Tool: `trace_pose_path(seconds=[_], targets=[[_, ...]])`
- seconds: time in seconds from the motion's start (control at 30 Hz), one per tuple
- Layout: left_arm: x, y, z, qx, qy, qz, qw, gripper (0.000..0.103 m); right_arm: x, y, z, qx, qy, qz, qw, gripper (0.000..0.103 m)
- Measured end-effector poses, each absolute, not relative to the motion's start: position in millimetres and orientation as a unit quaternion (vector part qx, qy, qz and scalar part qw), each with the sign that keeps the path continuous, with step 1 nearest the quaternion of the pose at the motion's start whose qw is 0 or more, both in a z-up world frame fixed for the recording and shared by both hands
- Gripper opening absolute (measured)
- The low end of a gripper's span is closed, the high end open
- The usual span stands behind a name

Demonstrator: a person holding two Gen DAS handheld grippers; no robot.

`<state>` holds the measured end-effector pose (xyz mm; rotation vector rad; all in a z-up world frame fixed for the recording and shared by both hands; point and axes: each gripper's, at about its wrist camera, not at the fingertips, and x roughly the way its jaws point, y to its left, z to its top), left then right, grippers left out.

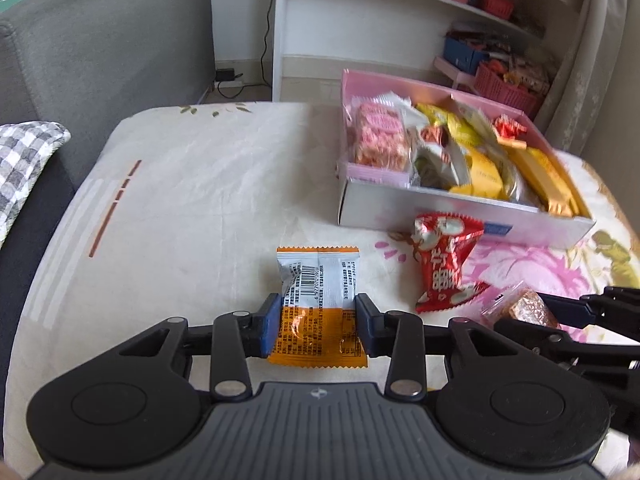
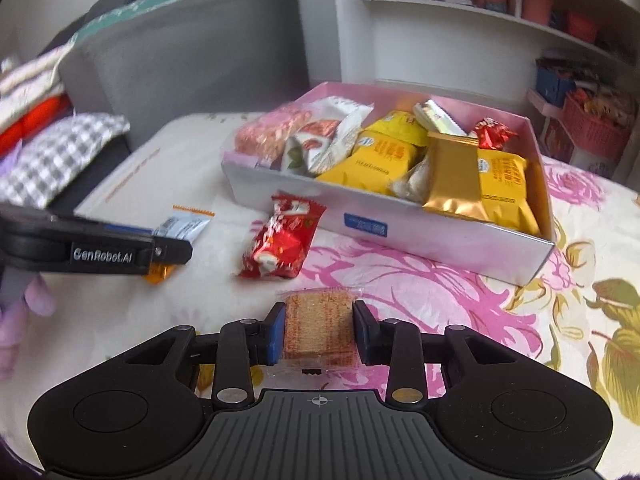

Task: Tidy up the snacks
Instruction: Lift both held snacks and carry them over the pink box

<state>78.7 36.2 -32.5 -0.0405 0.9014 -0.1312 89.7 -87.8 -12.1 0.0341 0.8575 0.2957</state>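
The orange-and-silver snack packet (image 1: 318,304) and the red candy wrapper (image 1: 440,258) are glossy, crinkled foil-like plastic, and the wafer biscuit (image 2: 318,328) sits in clear film. The box (image 2: 440,236) looks like smooth matt card, pink inside. The floral cloth (image 2: 440,292) is soft and wrinkled, while the fingers (image 1: 267,328) are matt black plastic with blue pads.

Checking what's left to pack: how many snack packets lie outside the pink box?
3: orange-and-silver packet in left gripper, clear-wrapped brown biscuit in right gripper, red packet loose between.

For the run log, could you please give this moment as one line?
left hand-held gripper: shut on orange packet | right hand-held gripper: shut on brown wafer | red packet: beside box
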Motion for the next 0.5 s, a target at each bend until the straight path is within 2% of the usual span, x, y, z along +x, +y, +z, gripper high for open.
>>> trace_pose_path(seconds=[0.5], targets=[[80.5, 27.6, 3.1, -0.082, 0.398, -0.078, 0.910, 0.036, 110.1, -156.5, 34.0, 0.163, 0.357, 0.095, 0.915, 0.033]])
